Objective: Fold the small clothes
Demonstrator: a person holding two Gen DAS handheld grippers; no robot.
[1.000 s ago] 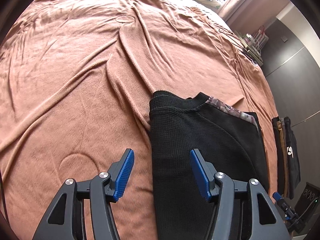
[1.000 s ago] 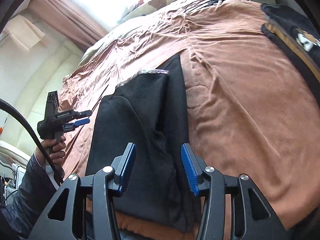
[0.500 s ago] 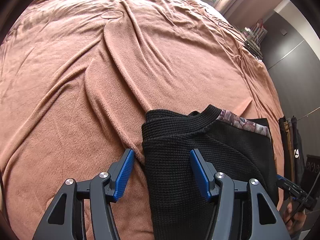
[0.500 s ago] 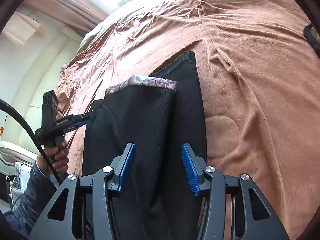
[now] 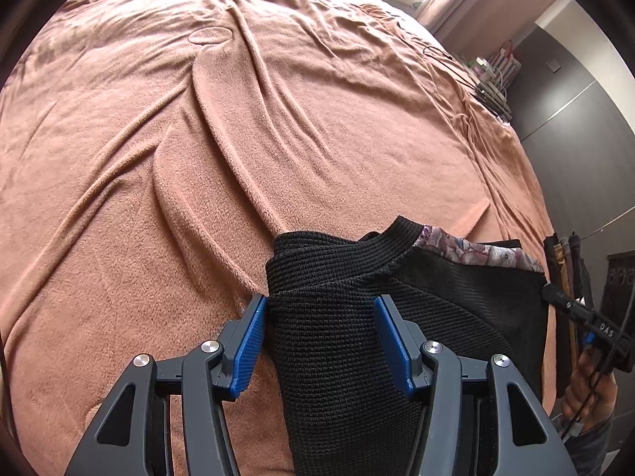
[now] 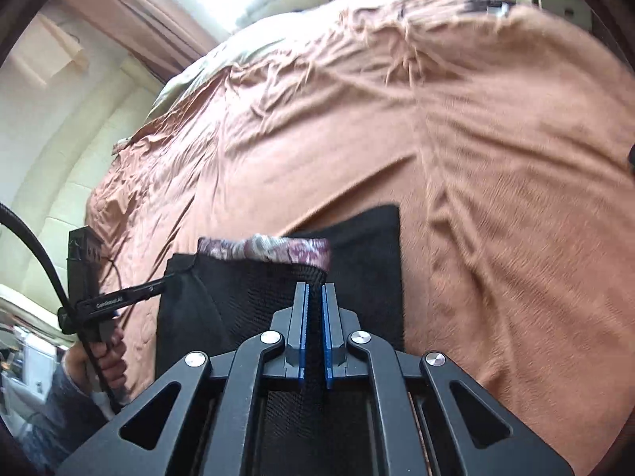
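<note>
A black knit sweater, partly folded, lies on a bed covered by a rust-brown fleece blanket. A strip of purple-and-cream patterned fabric shows along the sweater's far edge, beyond the ribbed collar.

The left gripper points down at the sweater's left edge. Its 2 blue-padded fingers stand apart and are closing slightly, with the folded side of the sweater lying between them. The left pad sits right at the sweater's edge, where knit meets blanket; whether it touches the fabric cannot be told. The right pad hovers over the black knit. Ahead of the fingertips is the collar, and past it only wrinkled blanket.

The right gripper has its 2 fingers drawn almost together, with a thin fold of black knit caught in the narrow gap between the blue pads. Just ahead of its fingertips lies the patterned strip, and to the right of the fingers a flat black panel of the sweater rests on the blanket. This view is blurred.

Far to the left of the right gripper's fingers, a person's hand holds the other gripper's handle, with a black cable trailing from it.
</note>
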